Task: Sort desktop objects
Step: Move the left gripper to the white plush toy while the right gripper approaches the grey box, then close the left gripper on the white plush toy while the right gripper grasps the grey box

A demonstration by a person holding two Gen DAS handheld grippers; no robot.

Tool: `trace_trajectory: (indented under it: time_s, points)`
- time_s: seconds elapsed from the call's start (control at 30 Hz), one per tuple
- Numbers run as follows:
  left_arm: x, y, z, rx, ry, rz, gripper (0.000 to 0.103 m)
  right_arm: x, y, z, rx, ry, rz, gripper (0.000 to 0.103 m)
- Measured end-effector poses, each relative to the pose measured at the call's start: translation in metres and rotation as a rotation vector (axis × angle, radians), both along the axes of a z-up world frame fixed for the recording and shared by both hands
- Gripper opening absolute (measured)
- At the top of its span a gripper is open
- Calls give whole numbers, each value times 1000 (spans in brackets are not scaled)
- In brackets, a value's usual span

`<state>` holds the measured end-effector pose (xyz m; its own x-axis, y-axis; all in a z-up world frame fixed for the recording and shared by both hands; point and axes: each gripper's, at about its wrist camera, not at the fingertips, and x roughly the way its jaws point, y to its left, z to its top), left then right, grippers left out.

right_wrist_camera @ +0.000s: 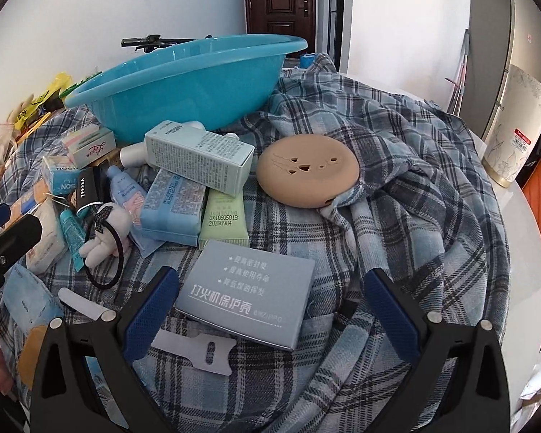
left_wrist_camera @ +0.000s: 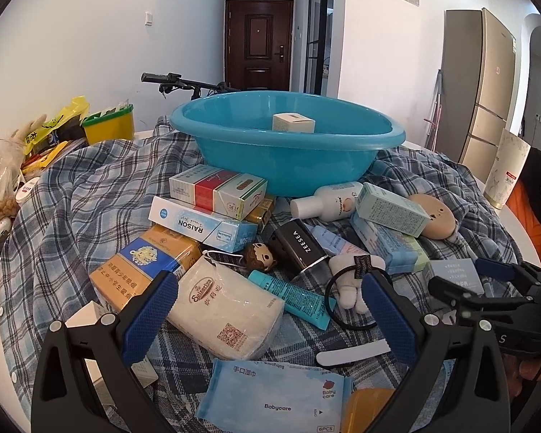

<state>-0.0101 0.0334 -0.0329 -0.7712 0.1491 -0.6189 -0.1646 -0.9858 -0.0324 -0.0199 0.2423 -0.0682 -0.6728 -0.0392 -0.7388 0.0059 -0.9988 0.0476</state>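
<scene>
A blue basin (left_wrist_camera: 288,151) stands at the back of a plaid cloth (left_wrist_camera: 72,216) and holds one small white box (left_wrist_camera: 293,122). In front of it lies a heap of cartons, tubes and small toys. My left gripper (left_wrist_camera: 270,310) is open above a white wrapped pack (left_wrist_camera: 227,306), a teal tube (left_wrist_camera: 292,297) and a black hair tie (left_wrist_camera: 346,299). My right gripper (right_wrist_camera: 270,310) is open around a flat grey box (right_wrist_camera: 249,292). Its left pad (right_wrist_camera: 151,310) sits close to the box's edge, while its right pad (right_wrist_camera: 389,310) stands well clear. A tan round case (right_wrist_camera: 306,169) lies beyond the box.
A wipes pack (left_wrist_camera: 274,393) and a white nail file (left_wrist_camera: 353,351) lie near the front edge. Bags and a yellow tub (left_wrist_camera: 108,124) crowd the left side. A tall patterned canister (right_wrist_camera: 515,126) stands at the right on the white table (right_wrist_camera: 530,252). Bare cloth lies right of the grey box.
</scene>
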Motion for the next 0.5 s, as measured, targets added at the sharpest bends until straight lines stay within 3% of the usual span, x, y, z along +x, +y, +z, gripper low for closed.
trace_trajectory:
  time_s: [0.23, 0.5]
  points:
    - [4, 7, 3, 2, 1, -37, 103, 9, 6, 14, 14, 39, 3, 66]
    - [-6, 45, 1, 77, -100, -225, 103, 14, 25, 26, 10, 82, -32, 67]
